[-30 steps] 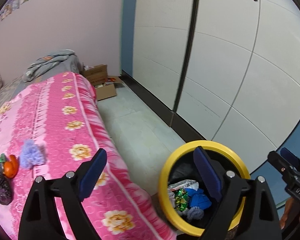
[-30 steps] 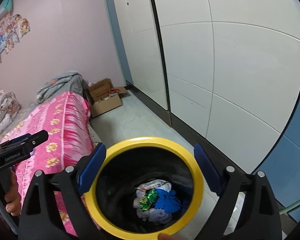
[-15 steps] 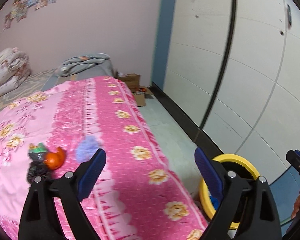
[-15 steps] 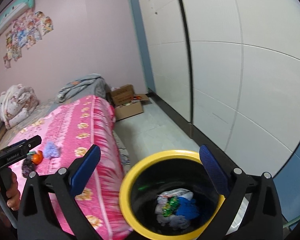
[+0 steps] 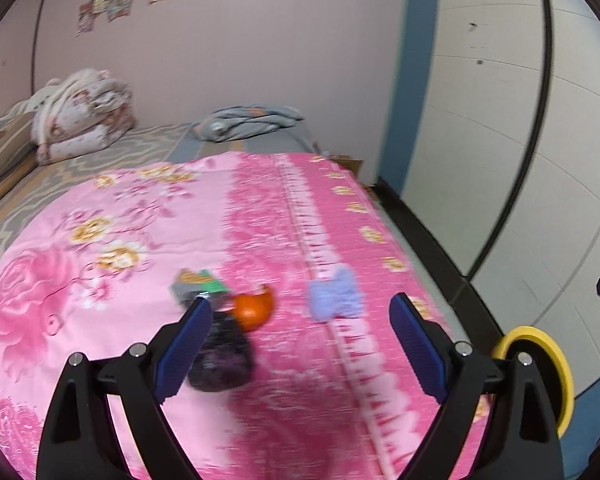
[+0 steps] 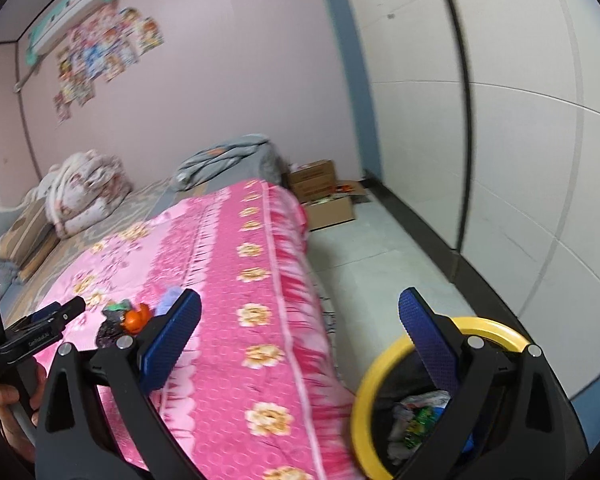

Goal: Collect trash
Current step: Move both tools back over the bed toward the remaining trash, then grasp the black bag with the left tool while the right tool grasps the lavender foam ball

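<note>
**Both grippers empty over the bed, trash waiting on the pink sheet**

Left wrist view: The left gripper (image 5: 300, 320) hangs over the bed with its blue pads spread wide and nothing between them. On the pink sheet (image 5: 100, 280) ahead lie four bits of trash close together: a dark wrapper (image 5: 224, 364) just beside the left pad, an orange peel (image 5: 256, 306) touching its far edge, a grey-green packet (image 5: 198, 286) behind those, and a lilac puff (image 5: 336, 294) a little apart to the right, near the sheet's border. All are smeared by blur, so finer detail cannot be told. The yellow-rimmed bin (image 5: 540, 356) stands on the floor at the bed's right side, mostly hidden behind the right finger. Far off, a folded quilt (image 5: 80, 116) and a grey blanket (image 5: 252, 120) rest at the head of the bed.

Right wrist view: The right gripper (image 6: 300, 336) is also released, jaws at full spread, having just finished opening, and it holds nothing. The bin (image 6: 380, 380) sits below its right finger, with crumpled scraps (image 6: 416, 416) inside. On the sheet (image 6: 260, 280) to the left, the peel (image 6: 136, 318), the puff (image 6: 171, 296) and the wrapper (image 6: 108, 330) lie near the left pad's tip. The left gripper's body (image 6: 40, 332) pokes in at the left edge, gripped by a hand (image 6: 8, 404). Cardboard boxes (image 6: 324, 196) stand on the floor beyond the bed's foot.
</note>
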### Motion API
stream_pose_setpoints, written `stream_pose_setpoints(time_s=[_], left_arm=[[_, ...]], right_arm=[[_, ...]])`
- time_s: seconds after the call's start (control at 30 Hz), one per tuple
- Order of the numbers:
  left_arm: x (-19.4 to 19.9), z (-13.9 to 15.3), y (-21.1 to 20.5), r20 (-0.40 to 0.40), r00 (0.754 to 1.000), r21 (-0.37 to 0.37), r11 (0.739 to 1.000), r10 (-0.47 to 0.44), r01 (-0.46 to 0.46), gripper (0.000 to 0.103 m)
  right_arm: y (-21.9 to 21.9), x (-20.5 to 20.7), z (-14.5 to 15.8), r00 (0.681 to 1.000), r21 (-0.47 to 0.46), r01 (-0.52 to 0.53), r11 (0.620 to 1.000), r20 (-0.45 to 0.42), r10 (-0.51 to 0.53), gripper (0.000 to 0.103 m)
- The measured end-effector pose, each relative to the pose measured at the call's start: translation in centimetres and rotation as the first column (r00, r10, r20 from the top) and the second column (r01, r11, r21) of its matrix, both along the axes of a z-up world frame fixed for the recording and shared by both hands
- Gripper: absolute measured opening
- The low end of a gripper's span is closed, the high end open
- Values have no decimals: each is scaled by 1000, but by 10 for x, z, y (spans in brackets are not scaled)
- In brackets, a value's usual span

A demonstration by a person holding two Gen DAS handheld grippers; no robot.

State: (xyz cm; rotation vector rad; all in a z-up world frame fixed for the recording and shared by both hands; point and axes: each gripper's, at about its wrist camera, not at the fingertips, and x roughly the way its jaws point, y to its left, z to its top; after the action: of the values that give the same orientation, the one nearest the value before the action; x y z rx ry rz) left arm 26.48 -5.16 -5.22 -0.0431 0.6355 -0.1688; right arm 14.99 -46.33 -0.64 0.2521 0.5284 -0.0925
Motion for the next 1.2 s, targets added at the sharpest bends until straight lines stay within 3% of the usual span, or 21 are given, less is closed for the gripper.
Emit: stream_pose_setpoints(time_s=[0.23, 0.47, 0.83, 1.2], left_arm=[[17, -27, 47, -60, 995, 10, 997, 78, -77, 87], [36, -55, 63, -114, 989, 16, 995, 96, -95, 87], [65, -91, 72, -173, 981, 21, 996, 87, -84, 87], [78, -113, 75, -210, 977, -62, 997, 29, -43, 87]], right_arm=[[51, 65, -15, 985, -6, -153, 988, -83, 152, 95], [95, 121, -41, 955, 14, -253, 967, -157, 252, 95], [142, 197, -89, 919, 55, -308, 950, -241, 312, 95], [175, 240, -131, 893, 81, -343, 936, -280, 351, 95]])
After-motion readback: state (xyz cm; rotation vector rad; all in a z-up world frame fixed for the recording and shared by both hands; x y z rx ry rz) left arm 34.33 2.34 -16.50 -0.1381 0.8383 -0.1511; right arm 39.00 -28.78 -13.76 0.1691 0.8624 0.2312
